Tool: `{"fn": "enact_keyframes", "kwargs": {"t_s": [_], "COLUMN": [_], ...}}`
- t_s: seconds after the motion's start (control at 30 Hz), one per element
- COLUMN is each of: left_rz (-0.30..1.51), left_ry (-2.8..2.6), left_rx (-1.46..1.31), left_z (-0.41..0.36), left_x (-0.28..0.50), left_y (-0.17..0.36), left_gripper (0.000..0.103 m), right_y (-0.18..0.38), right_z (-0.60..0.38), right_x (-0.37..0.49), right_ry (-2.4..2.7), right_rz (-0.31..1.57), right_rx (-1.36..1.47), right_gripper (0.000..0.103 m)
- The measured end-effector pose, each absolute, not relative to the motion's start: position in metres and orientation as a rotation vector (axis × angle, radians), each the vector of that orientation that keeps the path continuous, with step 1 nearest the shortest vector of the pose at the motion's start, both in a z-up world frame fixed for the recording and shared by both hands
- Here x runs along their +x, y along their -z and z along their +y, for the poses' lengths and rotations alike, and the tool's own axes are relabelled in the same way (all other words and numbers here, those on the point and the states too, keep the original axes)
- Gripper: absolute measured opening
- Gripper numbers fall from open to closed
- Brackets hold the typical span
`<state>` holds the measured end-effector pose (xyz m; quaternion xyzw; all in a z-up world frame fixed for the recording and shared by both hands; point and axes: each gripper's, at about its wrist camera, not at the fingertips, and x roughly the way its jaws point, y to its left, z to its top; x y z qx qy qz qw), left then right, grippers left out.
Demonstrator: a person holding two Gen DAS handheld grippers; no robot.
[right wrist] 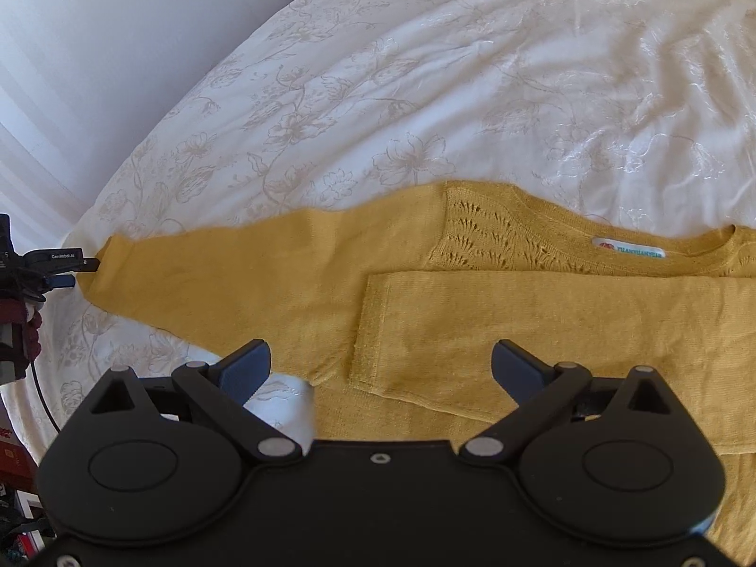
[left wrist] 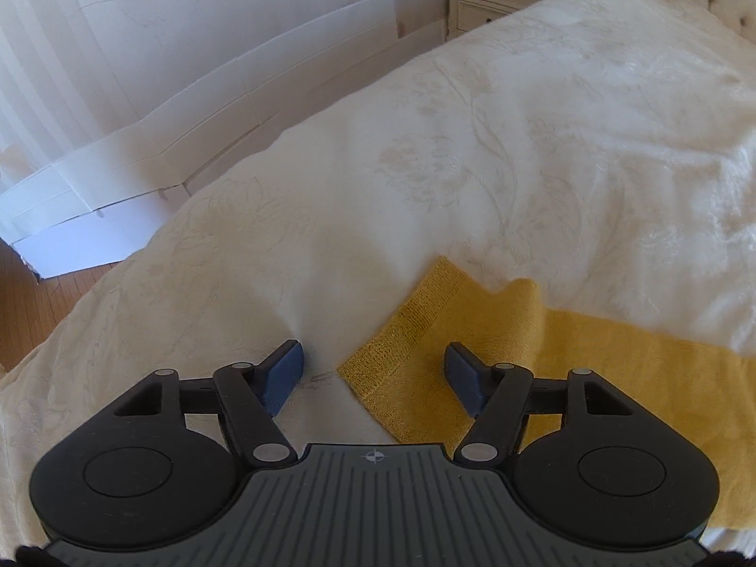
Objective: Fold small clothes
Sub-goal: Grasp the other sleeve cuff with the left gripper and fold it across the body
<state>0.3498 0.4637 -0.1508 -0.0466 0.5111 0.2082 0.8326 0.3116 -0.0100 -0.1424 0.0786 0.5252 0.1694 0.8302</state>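
Sweater cuff [left wrist: 401, 359] between left gripper [left wrist: 373, 373] fingers

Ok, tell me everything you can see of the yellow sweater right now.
The yellow sweater is a mustard knit lying flat on the white floral bedspread. It has a lace-pattern shoulder panel, a round neckline and a white neck label with blue lettering. One sleeve is folded across the body; the other stretches out flat, its ribbed cuff between the open fingers of the left gripper. The right gripper, also open, hovers over the folded sleeve's cuff end.
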Motion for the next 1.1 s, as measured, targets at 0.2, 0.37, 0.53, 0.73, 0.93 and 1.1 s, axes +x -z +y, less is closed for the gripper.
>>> {"fn": "enact_keyframes", "kwargs": {"t_s": [0.2, 0.37, 0.53, 0.73, 0.93, 1.1], "left_rz": [1.074, 1.019, 0.900, 0.757, 0.697, 0.733], "left_ry": [-0.418, -0.365, -0.262, -0.091, 0.087, 0.238], "left_rx": [-0.062, -0.140, -0.176, -0.156, -0.157, -0.169], "left_z": [0.457, 0.446, 0.402, 0.318, 0.213, 0.113], "left_x": [0.350, 0.343, 0.331, 0.322, 0.330, 0.335], "left_y": [0.157, 0.138, 0.087, 0.019, -0.001, 0.025], "left_gripper": [0.013, 0.005, 0.004, 0.004, 0.004, 0.005], "right_y": [0.148, 0.154, 0.156, 0.159, 0.159, 0.154], "right_z": [-0.020, -0.038, -0.060, -0.088, -0.124, -0.171], "right_x": [0.308, 0.300, 0.286, 0.270, 0.250, 0.230], "right_ry": [-0.321, -0.271, -0.244, -0.239, -0.245, -0.216], "right_rz": [1.138, 1.168, 1.174, 1.171, 1.162, 1.143], "right_rx": [0.165, 0.200, 0.228, 0.286, 0.326, 0.350], "right_gripper": [0.101, 0.100, 0.100, 0.100, 0.100, 0.100]}}
